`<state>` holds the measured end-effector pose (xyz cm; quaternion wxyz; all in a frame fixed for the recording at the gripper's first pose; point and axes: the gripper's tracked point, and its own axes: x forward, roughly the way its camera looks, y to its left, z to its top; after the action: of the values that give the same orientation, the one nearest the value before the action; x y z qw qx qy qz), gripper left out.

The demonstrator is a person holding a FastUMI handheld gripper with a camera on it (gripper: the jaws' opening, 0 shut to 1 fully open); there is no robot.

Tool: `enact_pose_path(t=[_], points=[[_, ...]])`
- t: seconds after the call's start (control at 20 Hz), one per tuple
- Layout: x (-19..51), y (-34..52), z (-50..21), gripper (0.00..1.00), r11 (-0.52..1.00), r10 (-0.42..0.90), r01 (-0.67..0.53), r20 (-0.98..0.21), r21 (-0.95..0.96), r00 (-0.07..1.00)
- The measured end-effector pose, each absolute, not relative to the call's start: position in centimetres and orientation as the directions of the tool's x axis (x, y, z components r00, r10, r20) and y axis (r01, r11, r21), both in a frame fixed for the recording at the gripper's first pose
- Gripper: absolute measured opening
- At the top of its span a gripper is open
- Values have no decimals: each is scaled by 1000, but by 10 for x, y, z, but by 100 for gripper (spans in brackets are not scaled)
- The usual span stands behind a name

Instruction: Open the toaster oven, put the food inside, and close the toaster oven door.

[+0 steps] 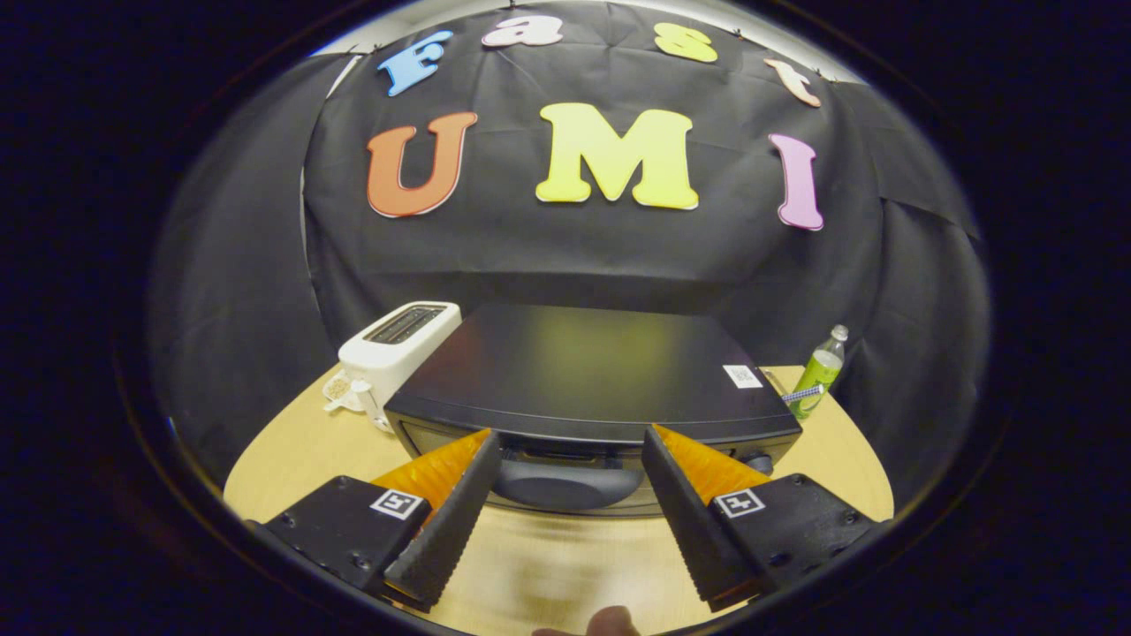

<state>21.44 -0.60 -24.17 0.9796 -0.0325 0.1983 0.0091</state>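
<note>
The gripper [570, 442] has its jaws released and spread wide, one finger on each side of the door handle [567, 484] of the toaster oven [588, 375], grasping nothing. The oven stands mid-bench, its door closed. Beside it toward the bench's [292, 455] left edge stands a white toaster [398, 353]; near the far right edge stands a green bottle [817, 371].

The toaster oven [592, 375] sits on the table [292, 450], pop-up toaster [398, 353] left, bottle [819, 371] right (tongs [570, 450] spread before its handle [565, 486]).
</note>
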Motion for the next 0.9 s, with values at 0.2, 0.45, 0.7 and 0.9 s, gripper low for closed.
enact_pose_path(t=[0.2, 0.45, 0.7, 0.9], points=[[224, -7, -254, 100, 999, 0, -15, -407, -34, 913], [224, -7, -258, 100, 999, -28, 14, -403, -39, 915], [210, -4, -262, 100, 1000, -11, 1, -420, -25, 907], [188, -4, -272, 100, 1000, 6, -12, -439, -12, 898]])
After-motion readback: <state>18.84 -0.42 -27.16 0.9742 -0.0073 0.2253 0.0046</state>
